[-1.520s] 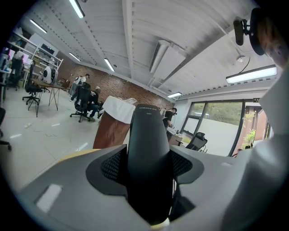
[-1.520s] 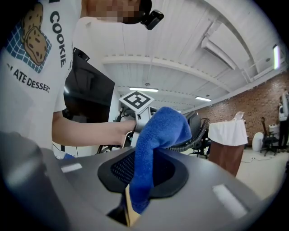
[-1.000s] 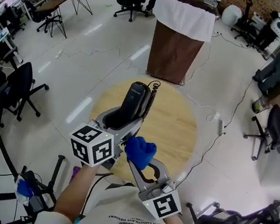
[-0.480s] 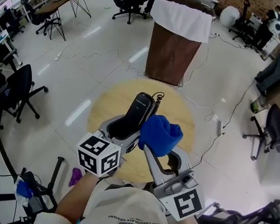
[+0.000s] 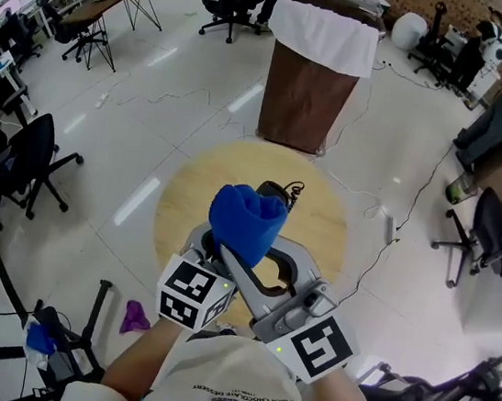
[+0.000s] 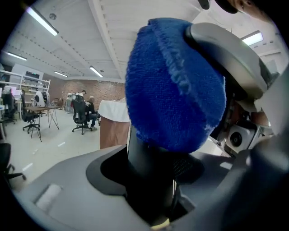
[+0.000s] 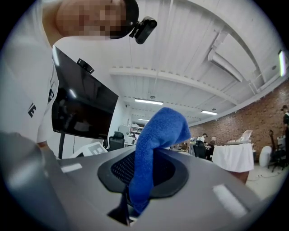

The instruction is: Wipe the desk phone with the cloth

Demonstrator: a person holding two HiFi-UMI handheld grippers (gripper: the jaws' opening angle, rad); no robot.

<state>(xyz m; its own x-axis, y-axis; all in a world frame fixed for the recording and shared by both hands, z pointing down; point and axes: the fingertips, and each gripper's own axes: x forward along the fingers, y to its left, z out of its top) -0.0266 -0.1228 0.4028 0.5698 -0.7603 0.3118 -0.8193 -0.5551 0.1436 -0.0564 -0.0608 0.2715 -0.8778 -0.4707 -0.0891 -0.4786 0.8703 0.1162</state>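
Above round table (image 5: 322, 219), right claw (image 7: 130, 200) pinches cloth (image 5: 247, 218) atop handset (image 6: 146, 176) clamped in left claw (image 6: 153, 203).

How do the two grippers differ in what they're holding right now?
The left gripper clamps a rigid black phone handset; the right gripper pinches a soft blue cloth. Left jaws stand wide around the handset; right jaws nearly meet on the cloth. Both hold something.

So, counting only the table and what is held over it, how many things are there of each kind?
Grippers: 2, the left gripper and the right gripper
Blue cloth: 1
Black phone handset: 1
Round wooden table: 1
Total: 5
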